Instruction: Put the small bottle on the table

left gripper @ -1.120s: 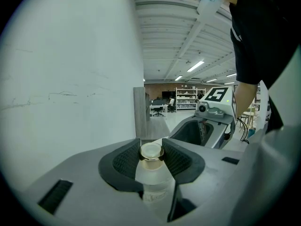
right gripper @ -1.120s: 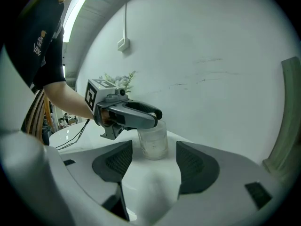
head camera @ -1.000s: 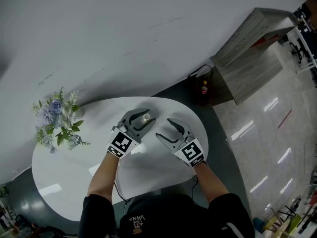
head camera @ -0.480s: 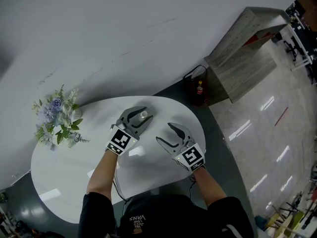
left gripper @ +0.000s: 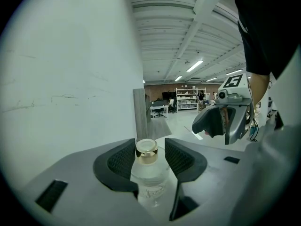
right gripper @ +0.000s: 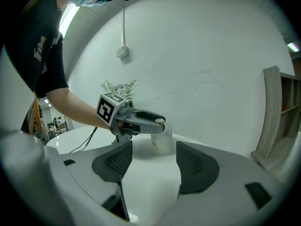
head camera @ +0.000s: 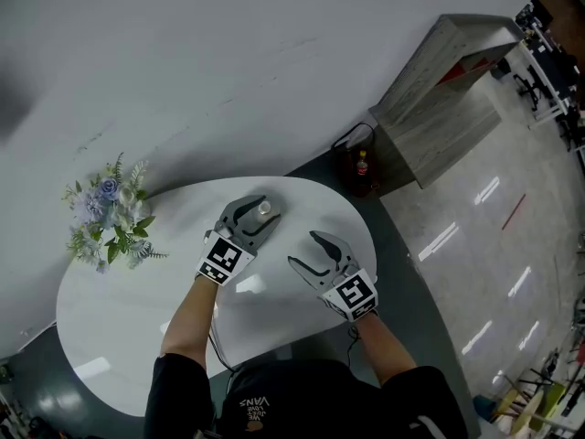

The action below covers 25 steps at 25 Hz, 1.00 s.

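Both grippers released: left gripper (left gripper: 149,147) jaws just opening, small bottle (left gripper: 149,173) upright on table (head camera: 119,309) between them; right gripper (head camera: 305,251) empty. Risk: a crooked withdrawal lets a pad clip and topple it.

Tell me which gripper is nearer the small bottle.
Left. The left gripper has just opened its jaws around the small bottle, which stands on the table. The right gripper, open and empty, sits apart, lower right in the head view.

Small bottle (left gripper: 149,173) base apparently hidden
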### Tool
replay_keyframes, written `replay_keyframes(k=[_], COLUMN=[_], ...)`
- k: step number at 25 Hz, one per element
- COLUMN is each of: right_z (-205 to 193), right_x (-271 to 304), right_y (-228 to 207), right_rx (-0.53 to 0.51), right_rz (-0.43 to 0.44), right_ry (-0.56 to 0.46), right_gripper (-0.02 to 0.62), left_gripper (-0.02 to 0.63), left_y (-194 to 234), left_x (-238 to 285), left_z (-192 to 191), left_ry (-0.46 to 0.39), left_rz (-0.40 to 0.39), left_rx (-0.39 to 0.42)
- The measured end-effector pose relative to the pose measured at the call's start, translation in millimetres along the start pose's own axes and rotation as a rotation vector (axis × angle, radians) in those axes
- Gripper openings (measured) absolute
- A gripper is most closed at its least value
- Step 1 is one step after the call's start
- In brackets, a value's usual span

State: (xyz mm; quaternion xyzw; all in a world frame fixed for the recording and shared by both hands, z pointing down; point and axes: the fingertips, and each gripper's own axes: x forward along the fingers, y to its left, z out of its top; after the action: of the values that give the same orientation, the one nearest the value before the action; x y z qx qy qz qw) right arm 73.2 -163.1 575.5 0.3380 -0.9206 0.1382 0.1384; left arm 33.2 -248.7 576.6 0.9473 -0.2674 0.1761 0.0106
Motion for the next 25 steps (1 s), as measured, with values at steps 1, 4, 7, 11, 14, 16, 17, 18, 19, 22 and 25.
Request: replay_keyframes(k=[1, 4, 7, 11, 14, 16, 17, 18, 19, 22, 25], right_z=[1, 0, 2, 4, 8, 12, 14, 16, 17, 22, 26], right_x=[-1, -4, -6, -7, -8, -9, -10, -12, -12, -16, -21], right_y=[2, 8, 17, 28, 35, 40, 42, 44, 46, 55, 63], right_rx=[0.004, 0.006, -0.001, 0.003, 0.001, -0.001, -0.001, -0.002, -0.003, -0.005, -0.006], right_rz=[-0.004, -0.009, -0.01, -0.013, -0.024, -0.034, -0.039, -0.045, -0.05, -0.064, -0.085], right_ry=[-0.002, -0.004, -0.015, -0.024, -0.03, -0.038, -0.044, -0.05, -0.055, -0.072, -0.086], right_gripper=[0.262, 0.262, 0.261, 0.261, 0.261, 0.261, 0.26, 0.259, 0.259, 0.259, 0.258], left_gripper=[0.196, 0.198, 0.198, 0.198, 0.198, 0.197, 0.197, 0.196, 0.196, 0.19, 0.178], left_y=[-1, -2, -3, -6, -11, -16, -18, -20, -22, -29, -39], left_x=[-2, -8, -17, -32, -45, -54, -58, -63, -68, -81, -93], left_z=[0, -1, 0, 5, 10, 13, 15, 16, 18, 21, 24], left_ry=[0.001, 0.001, -0.011, -0.036, -0.054, -0.064, -0.07, -0.074, -0.079, -0.091, -0.095], left_rz=[0.0, 0.005, 0.019, 0.044, 0.054, 0.058, 0.06, 0.062, 0.065, 0.071, 0.071], left_rx=[0.001, -0.002, -0.007, -0.017, -0.023, -0.024, -0.024, -0.023, -0.022, -0.021, -0.018])
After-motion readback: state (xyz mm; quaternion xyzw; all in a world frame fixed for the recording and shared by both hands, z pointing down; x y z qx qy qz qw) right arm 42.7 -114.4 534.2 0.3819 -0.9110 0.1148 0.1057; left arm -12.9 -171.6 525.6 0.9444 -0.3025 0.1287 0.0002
